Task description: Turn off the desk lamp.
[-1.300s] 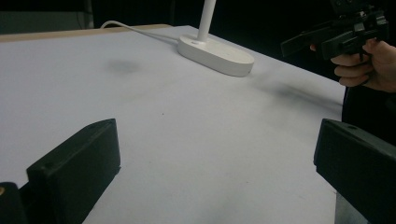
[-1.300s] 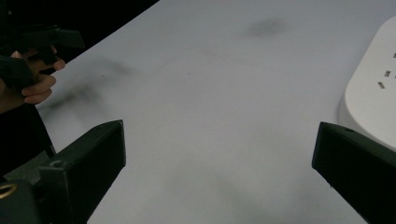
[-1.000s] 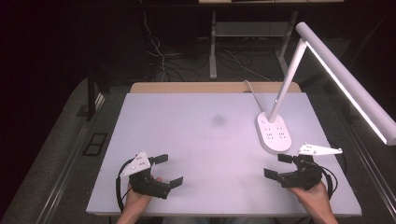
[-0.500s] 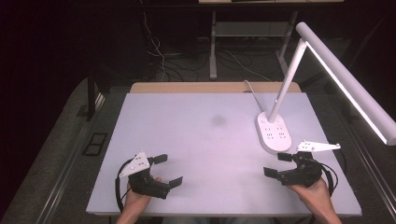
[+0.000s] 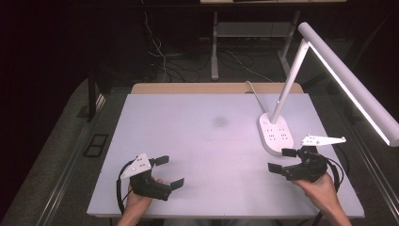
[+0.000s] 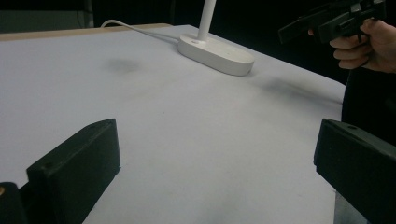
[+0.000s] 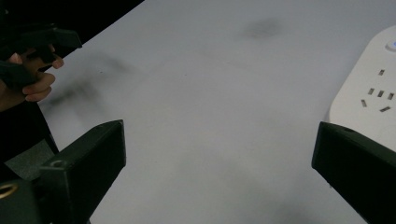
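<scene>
Both grippers, left gripper point(image 5: 169, 172) and right gripper point(image 5: 281, 160), hover wide open, empty, over the white table point(image 5: 188, 127).

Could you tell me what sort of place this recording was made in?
Probably a lab or workshop recording bench: a bare white table lit by a desk lamp whose base has sockets, with loose cables on the dark floor behind.

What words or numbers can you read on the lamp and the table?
None can be read.
The desk lamp base carries socket slots and a small blue mark, too blurred to read.
The white table has just a dark smudge, no letters.
The grippers' grey plates carry holes, no writing.
</scene>
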`<move>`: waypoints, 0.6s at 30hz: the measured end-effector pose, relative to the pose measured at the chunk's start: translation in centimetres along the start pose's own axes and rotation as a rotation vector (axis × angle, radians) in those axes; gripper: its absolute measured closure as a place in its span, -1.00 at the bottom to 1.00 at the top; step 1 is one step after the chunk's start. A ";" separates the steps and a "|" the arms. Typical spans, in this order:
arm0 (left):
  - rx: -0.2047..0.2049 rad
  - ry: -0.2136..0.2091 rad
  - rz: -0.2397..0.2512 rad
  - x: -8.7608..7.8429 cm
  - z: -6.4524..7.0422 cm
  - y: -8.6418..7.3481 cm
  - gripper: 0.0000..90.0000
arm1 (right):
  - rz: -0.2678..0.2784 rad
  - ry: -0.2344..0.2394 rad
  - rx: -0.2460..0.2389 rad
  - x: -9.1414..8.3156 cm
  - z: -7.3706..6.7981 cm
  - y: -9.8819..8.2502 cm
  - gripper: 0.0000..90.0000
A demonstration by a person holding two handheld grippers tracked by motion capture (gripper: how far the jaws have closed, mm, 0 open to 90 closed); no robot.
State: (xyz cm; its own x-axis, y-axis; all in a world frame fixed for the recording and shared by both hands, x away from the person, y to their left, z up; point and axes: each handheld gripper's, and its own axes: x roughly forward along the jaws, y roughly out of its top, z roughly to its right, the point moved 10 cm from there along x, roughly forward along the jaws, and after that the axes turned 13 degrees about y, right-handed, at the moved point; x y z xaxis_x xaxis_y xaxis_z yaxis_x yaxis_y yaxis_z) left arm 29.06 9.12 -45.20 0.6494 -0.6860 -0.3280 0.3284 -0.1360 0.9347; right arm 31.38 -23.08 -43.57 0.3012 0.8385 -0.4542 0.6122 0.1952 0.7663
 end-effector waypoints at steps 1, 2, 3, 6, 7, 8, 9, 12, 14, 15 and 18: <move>0.000 0.000 0.000 0.0 0.0 0.0 -1.00 | 0.000 -0.002 -0.002 -0.1 0.1 0.2 -0.94; -0.001 -0.001 0.001 0.0 0.0 0.0 -1.00 | -0.004 -0.004 -0.002 -0.1 0.1 0.4 -0.93; -0.001 0.000 0.001 0.0 0.0 0.0 -1.00 | -0.003 -0.005 -0.004 -0.2 0.2 0.5 -0.93; -0.001 0.000 -0.001 0.0 0.0 0.0 -1.00 | -0.003 -0.010 -0.001 -0.4 0.4 0.9 -0.94; 0.001 0.001 -0.002 0.0 0.0 0.0 -1.00 | -0.004 -0.012 -0.002 -0.5 0.6 1.1 -0.93; 0.001 0.001 -0.001 0.0 0.0 0.0 -1.00 | -0.002 -0.011 0.004 -0.6 0.7 1.2 -0.93; 0.001 0.001 -0.001 0.0 0.0 0.0 -1.00 | 0.000 -0.006 0.009 -0.6 0.7 1.2 -0.93; 0.002 0.001 -0.003 0.0 0.0 0.0 -1.00 | 0.001 -0.017 0.010 -0.9 1.2 1.5 -0.93; 0.001 0.000 -0.002 0.1 0.0 0.0 -1.00 | -0.001 -0.020 0.012 -1.0 1.5 1.8 -0.93; 0.002 0.000 -0.003 0.1 0.0 0.0 -1.00 | -0.002 -0.021 0.011 -1.1 1.7 1.9 -0.93; -0.001 0.001 -0.001 0.1 0.0 0.0 -1.00 | -0.002 -0.024 0.009 -1.2 2.1 2.5 -0.93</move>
State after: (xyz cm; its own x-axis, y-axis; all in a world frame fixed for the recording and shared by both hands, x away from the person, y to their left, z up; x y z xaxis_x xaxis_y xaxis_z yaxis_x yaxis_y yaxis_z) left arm 29.10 9.08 -45.24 0.6495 -0.6853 -0.3293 0.3298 -0.1363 0.9342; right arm 34.11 -24.66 -42.06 0.3173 0.8259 -0.4661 0.6195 0.1916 0.7612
